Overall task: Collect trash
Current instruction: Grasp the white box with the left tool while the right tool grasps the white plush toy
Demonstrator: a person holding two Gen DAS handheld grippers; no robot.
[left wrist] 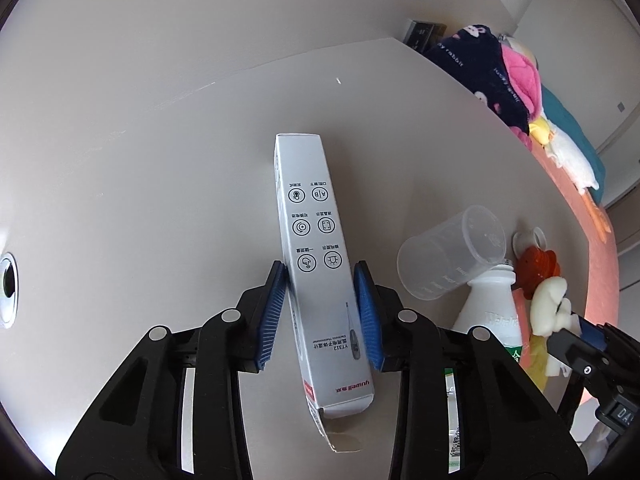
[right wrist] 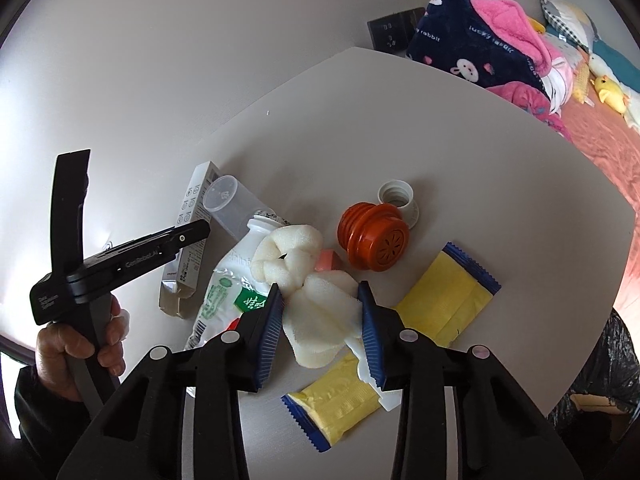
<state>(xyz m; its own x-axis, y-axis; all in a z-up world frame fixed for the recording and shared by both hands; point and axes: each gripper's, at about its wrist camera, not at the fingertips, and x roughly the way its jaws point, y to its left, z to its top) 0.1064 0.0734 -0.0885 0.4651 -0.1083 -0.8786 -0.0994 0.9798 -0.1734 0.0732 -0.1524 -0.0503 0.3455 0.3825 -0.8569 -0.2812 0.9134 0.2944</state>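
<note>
A long white thermometer box lies on the grey table between the pads of my left gripper; the jaws stand close on both sides, slightly apart from it. It also shows in the right wrist view. My right gripper is open around a knotted piece of white foam, pads at its sides. Around it lie a white milk bottle, a clear plastic cup, an orange cap, a white ring cap and two yellow wrappers.
The grey table meets a wall behind. A bed with a navy and pink blanket and plush toys lies to the right. A black trash bag hangs past the table's right edge. A round cable hole sits at the left.
</note>
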